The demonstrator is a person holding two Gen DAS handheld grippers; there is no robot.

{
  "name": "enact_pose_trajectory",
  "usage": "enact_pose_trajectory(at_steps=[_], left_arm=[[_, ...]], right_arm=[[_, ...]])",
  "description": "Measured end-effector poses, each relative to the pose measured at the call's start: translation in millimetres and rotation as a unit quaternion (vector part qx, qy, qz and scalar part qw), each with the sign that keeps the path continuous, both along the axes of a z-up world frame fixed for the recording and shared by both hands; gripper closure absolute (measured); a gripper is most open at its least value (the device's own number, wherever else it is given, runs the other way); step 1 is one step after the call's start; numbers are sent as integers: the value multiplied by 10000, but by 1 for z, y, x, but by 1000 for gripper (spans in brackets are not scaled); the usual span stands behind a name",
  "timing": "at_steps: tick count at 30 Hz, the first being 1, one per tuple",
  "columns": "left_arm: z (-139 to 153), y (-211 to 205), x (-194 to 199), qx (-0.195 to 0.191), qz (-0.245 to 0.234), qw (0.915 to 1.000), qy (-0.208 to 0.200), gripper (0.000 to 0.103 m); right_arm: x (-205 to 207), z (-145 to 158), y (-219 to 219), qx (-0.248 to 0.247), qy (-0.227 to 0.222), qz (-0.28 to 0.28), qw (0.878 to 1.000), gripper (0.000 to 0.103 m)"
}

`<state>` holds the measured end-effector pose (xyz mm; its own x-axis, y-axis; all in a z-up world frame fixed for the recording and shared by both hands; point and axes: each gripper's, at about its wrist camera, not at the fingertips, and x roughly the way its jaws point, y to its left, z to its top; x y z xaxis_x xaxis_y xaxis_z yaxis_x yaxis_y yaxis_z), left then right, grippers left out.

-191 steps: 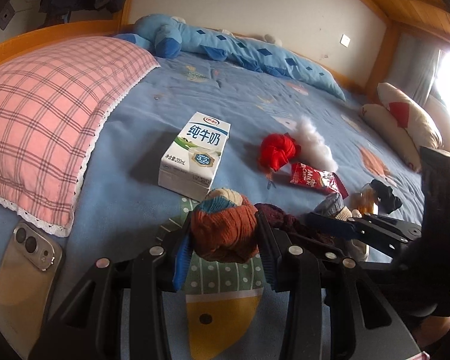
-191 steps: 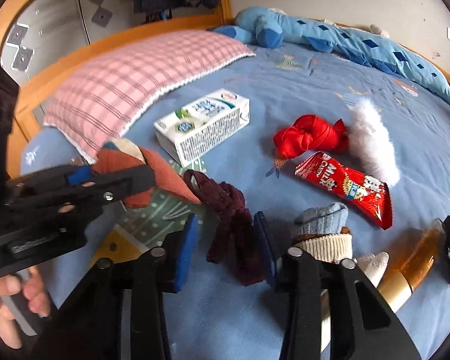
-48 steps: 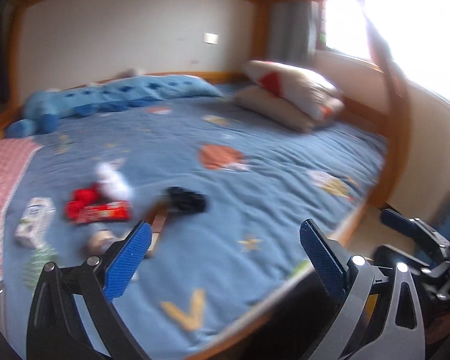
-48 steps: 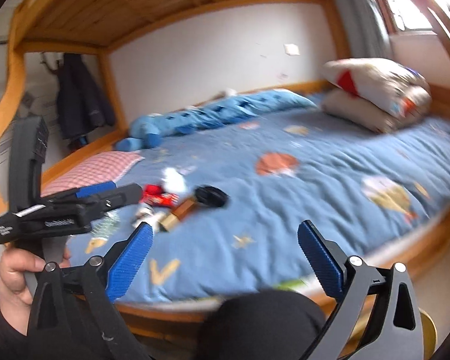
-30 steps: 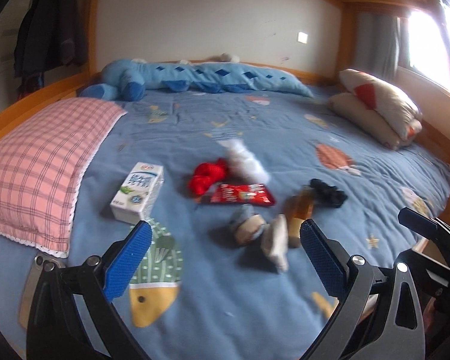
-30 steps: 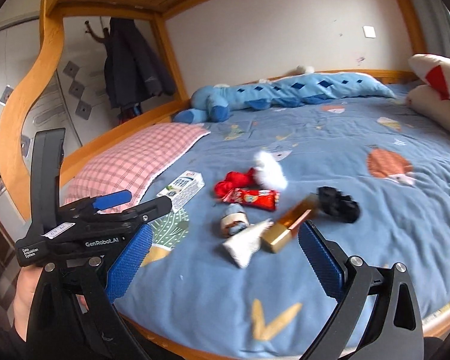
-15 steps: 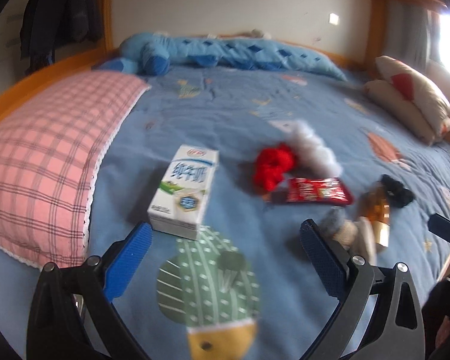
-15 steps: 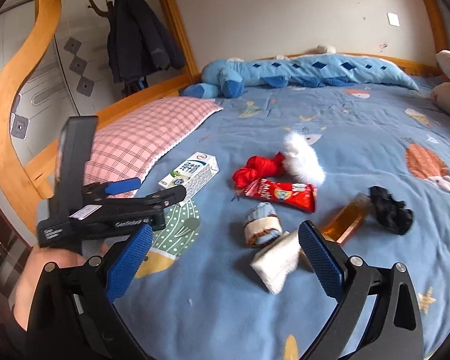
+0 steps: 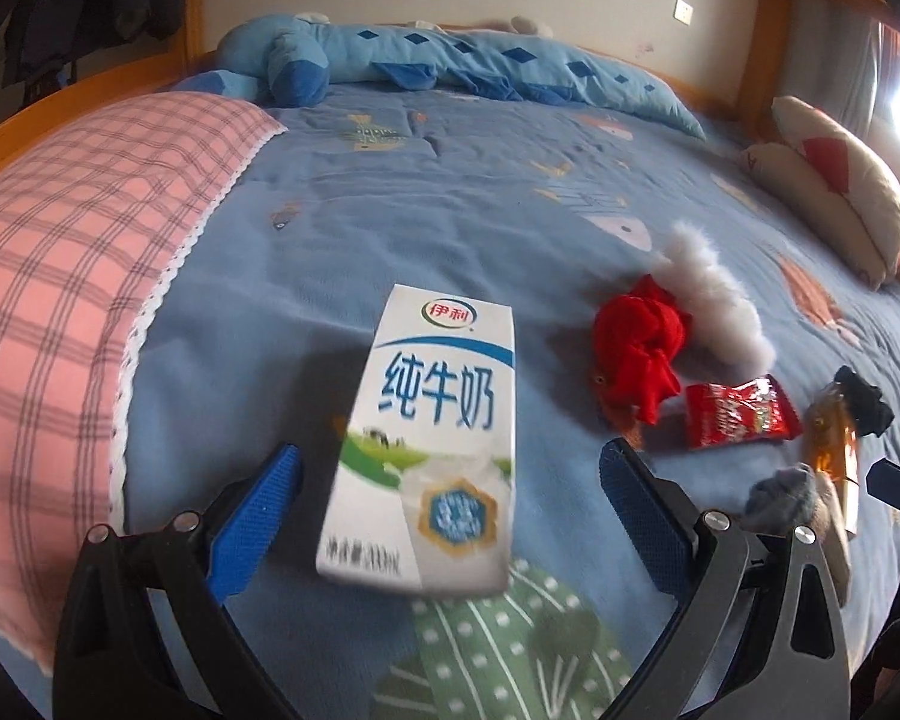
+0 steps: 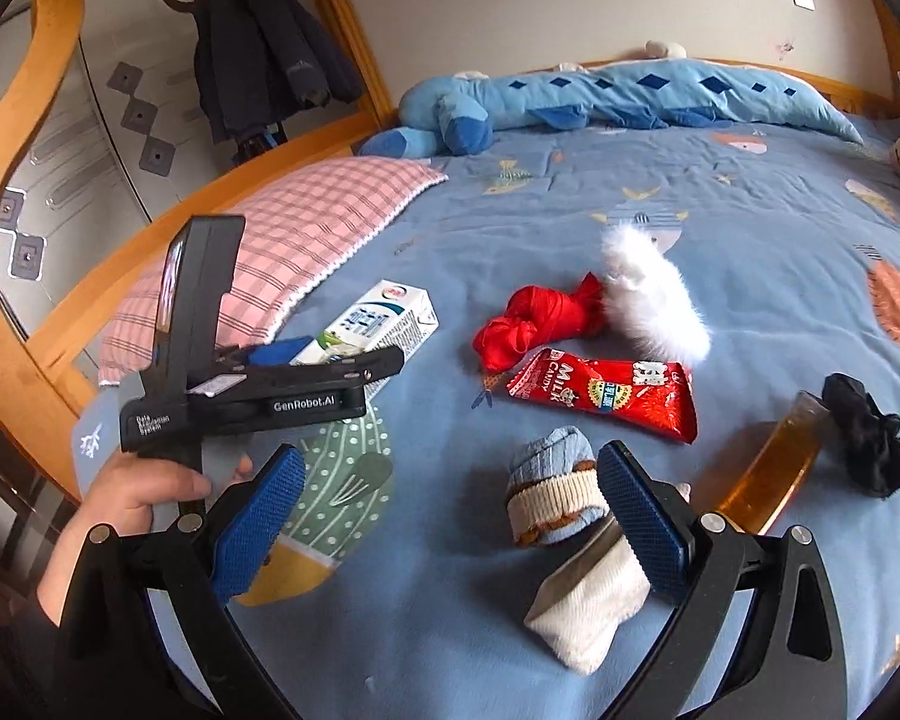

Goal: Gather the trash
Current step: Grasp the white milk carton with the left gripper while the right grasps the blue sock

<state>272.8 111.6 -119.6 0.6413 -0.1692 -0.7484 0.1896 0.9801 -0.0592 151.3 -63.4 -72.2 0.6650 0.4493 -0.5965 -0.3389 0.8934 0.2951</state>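
Note:
A white milk carton [image 9: 426,432] lies flat on the blue bedspread [image 9: 450,192]. My left gripper [image 9: 450,510] is open around its near end, and neither blue pad touches it. In the right wrist view the left gripper [image 10: 342,355], held by a hand [image 10: 132,492], hovers over the carton [image 10: 390,315]. A red candy wrapper [image 10: 606,390] lies at mid-bed. My right gripper [image 10: 450,522] is open and empty, its right finger [image 10: 642,516] beside a rolled blue-and-cream sock [image 10: 546,492].
Around the wrapper lie a red cloth [image 10: 534,324], a white fluffy piece [image 10: 654,294], an amber bottle [image 10: 768,468], a black scrunchie [image 10: 870,438] and a white sock [image 10: 588,606]. A pink checked pillow [image 10: 282,228] is at the left, and a blue plush [image 10: 570,96] lies along the far wall.
Both grippers have swung back from the room to the bed and moved in low. The left one has closed the distance to the milk carton, which now sits between its open fingers.

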Motion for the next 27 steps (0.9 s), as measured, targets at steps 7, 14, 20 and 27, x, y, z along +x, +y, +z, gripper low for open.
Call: enact_pose_trajectory(at_steps=[7, 14, 20, 27], left_arm=[[-16, -3, 22, 14, -209, 9995, 237, 26], [-16, 7, 23, -234, -133, 9995, 183, 48], [-3, 7, 11, -338, -184, 9993, 12, 48], [27, 2, -18, -504, -325, 9977, -324, 48]], right_arm=[[19, -9, -2, 5, 205, 3, 9998, 9], [27, -17, -2, -126, 368, 26, 9992, 10], [31, -25, -2, -206, 554, 61, 9982, 16], [39, -36, -3, -458, 702, -13, 9965, 21]])
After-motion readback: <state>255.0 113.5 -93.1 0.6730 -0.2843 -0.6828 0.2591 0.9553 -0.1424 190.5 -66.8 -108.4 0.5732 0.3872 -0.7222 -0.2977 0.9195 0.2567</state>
